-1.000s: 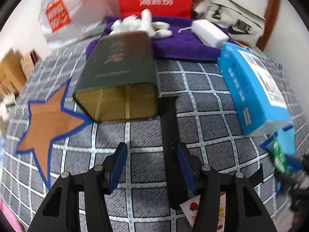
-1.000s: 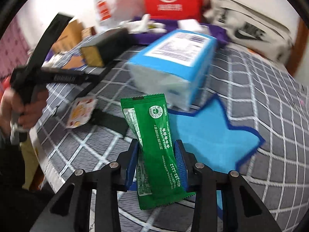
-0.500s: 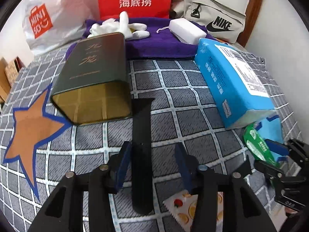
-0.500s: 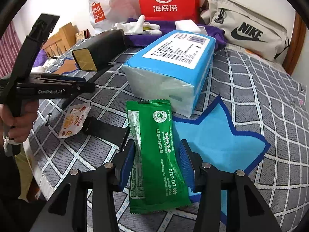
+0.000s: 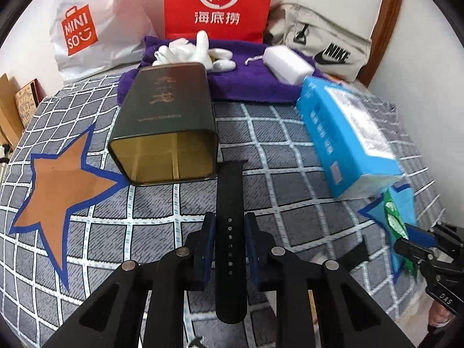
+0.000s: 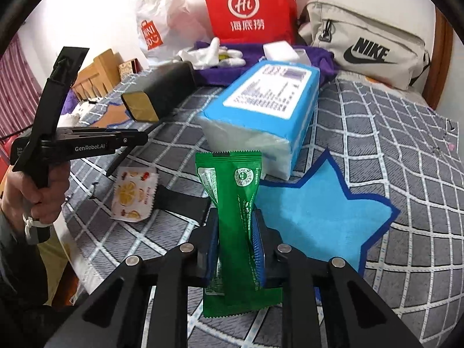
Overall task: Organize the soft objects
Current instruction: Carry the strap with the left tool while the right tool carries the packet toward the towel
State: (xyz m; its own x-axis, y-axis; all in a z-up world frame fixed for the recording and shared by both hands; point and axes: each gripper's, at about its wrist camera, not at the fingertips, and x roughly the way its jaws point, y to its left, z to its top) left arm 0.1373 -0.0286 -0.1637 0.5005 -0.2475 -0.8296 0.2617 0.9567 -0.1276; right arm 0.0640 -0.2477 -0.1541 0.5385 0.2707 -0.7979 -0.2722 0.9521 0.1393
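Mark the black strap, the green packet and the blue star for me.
black strap (image 5: 230,232), left wrist view, on the holed stretch between the pads.
green packet (image 6: 236,220), right wrist view, mid-body.
blue star (image 6: 316,217), right wrist view, bare centre.

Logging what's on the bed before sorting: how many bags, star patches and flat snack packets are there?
Bags: 3: white plastic bag, red paper bag, beige fabric bag
Star patches: 2: brown, blue
Snack packets: 2: green, white fruit-print
Total: 7

Checked bedspread (image 5: 290,174), green tin (image 5: 168,133), tissue pack (image 5: 348,133)
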